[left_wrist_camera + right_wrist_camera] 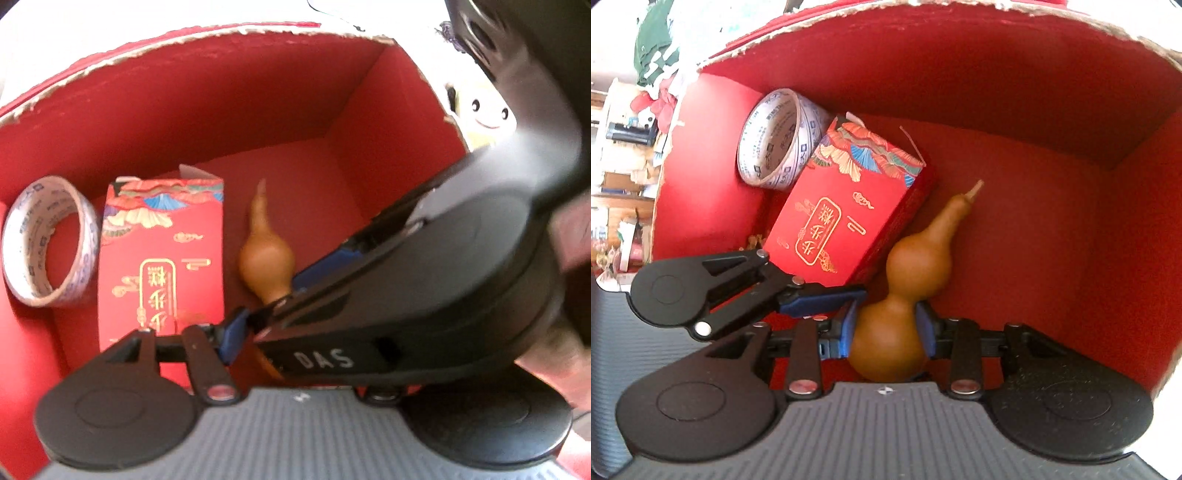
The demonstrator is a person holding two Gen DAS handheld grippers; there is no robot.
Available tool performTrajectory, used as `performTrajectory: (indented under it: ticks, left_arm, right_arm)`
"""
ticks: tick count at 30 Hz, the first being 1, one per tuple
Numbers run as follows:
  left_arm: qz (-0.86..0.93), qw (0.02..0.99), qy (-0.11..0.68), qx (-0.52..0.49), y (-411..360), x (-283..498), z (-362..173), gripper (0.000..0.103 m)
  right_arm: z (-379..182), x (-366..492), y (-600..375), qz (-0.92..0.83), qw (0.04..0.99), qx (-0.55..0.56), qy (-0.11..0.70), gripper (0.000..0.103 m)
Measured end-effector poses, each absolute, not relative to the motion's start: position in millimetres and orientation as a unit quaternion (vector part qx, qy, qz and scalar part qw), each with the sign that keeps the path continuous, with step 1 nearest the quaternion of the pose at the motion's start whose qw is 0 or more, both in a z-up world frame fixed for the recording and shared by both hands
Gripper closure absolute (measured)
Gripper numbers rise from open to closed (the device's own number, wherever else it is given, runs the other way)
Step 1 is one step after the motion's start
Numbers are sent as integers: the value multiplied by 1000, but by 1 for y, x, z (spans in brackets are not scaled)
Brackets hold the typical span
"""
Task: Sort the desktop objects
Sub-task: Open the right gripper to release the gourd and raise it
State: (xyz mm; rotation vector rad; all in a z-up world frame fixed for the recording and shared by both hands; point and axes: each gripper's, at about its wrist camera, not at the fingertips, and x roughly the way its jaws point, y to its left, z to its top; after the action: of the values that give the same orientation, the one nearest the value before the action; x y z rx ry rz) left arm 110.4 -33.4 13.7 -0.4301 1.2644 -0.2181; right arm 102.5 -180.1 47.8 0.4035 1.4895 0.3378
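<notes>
A brown gourd lies in a big red box. My right gripper is shut on the gourd's lower bulb, blue pads on both sides. The gourd also shows in the left wrist view. A red printed carton lies left of the gourd, also in the left wrist view. A roll of printed tape leans in the box's far left corner, also in the left wrist view. My left gripper is inside the box; the right gripper's body covers its right finger, so its state is unclear.
The box's torn rim rings the objects. A cream smiley-face toy sits outside the box's right wall. Cluttered shelves stand beyond the left wall. The red floor right of the gourd is bare.
</notes>
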Motion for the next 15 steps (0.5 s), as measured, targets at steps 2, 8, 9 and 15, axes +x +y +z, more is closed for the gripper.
performTrajectory:
  ticks: [2, 8, 9, 15]
  left_arm:
    - [-97, 780, 585, -199, -28, 114, 14, 44]
    - [-97, 784, 576, -209, -7, 125, 19, 45]
    - [-99, 785, 575, -209, -6, 127, 19, 45]
    - [-92, 791, 573, -194, -31, 117, 8, 47]
  right_arm:
    - [49, 100, -178, 131, 723, 158, 659, 64]
    - [62, 97, -179, 106, 786, 124, 597, 63]
    - [63, 98, -182, 106, 785, 135, 595, 63]
    - [87, 101, -199, 95, 812, 138, 559, 63]
